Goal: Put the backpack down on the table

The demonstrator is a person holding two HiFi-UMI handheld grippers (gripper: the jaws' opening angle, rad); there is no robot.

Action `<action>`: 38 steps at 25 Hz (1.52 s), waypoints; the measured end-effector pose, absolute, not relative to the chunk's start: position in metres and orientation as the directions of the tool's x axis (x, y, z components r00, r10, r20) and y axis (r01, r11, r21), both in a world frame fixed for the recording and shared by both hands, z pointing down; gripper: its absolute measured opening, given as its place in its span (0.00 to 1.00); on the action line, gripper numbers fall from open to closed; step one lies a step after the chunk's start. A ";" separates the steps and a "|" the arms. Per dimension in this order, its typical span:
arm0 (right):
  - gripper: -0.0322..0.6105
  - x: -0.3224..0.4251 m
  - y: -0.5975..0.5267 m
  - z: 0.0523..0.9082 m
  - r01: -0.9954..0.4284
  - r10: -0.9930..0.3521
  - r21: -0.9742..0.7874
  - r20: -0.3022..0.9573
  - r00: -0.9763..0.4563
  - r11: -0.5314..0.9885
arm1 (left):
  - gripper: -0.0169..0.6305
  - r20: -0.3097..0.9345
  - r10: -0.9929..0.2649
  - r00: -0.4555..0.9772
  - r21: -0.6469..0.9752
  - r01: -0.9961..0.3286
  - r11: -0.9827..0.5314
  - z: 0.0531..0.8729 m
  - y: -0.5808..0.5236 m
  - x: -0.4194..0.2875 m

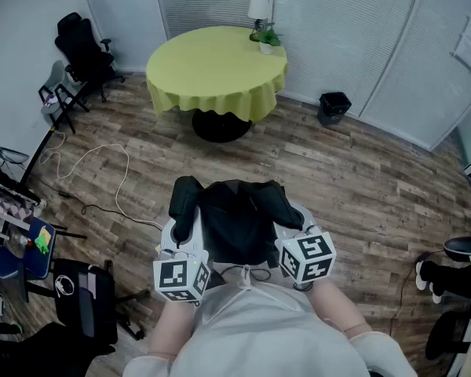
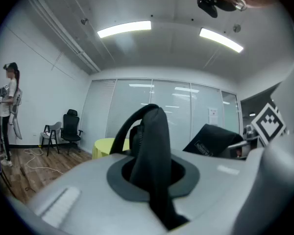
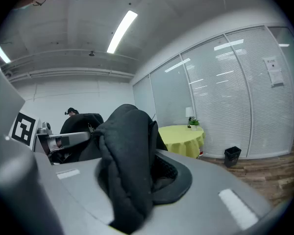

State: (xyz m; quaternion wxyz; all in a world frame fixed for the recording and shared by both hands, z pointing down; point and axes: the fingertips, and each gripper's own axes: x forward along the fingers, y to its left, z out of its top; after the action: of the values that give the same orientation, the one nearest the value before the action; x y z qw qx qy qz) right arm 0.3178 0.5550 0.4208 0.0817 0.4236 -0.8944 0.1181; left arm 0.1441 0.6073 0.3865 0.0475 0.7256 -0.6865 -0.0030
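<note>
The backpack (image 1: 237,225) hung over the floor, well apart from the surface (image 1: 212,69); the left hand-held gripper (image 1: 184,230) was clenched on the left strap (image 2: 154,151), the right hand-held gripper (image 1: 294,232) on the right strap (image 3: 127,165); a strap could slip and tip the bag; a careless landing could knock the plant (image 1: 267,39)

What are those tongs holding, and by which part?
A black backpack, by its shoulder straps: left tongs shut on the left strap, right tongs on the right strap.

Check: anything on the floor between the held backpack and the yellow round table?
No. Head view shows only bare wooden floor between the backpack and the table; a white cable lies off to the left of that stretch.
</note>
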 end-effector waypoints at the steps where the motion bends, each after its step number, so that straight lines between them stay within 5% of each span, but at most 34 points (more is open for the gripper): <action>1: 0.10 0.318 0.555 0.421 -0.778 -0.739 -0.143 0.246 -0.627 0.612 | 0.07 0.062 -0.996 0.059 0.071 -0.996 -0.054 0.386 0.607 0.144; 20: 0.10 0.284 0.487 0.442 -0.806 -0.756 -0.181 0.280 -0.591 0.563 | 0.07 0.109 -0.984 0.137 0.091 -0.988 -0.128 0.411 0.527 0.109; 38: 0.10 0.058 0.259 0.420 -0.850 -0.797 -0.205 0.295 -0.527 0.485 | 0.07 0.135 -0.956 0.259 0.124 -0.962 -0.243 0.391 0.278 -0.122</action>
State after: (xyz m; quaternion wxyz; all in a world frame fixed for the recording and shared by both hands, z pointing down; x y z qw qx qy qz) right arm 0.0585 0.2586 0.4203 0.0798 0.4799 -0.8581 0.1643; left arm -0.1218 0.2782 0.3913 0.0908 0.7881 -0.6086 0.0157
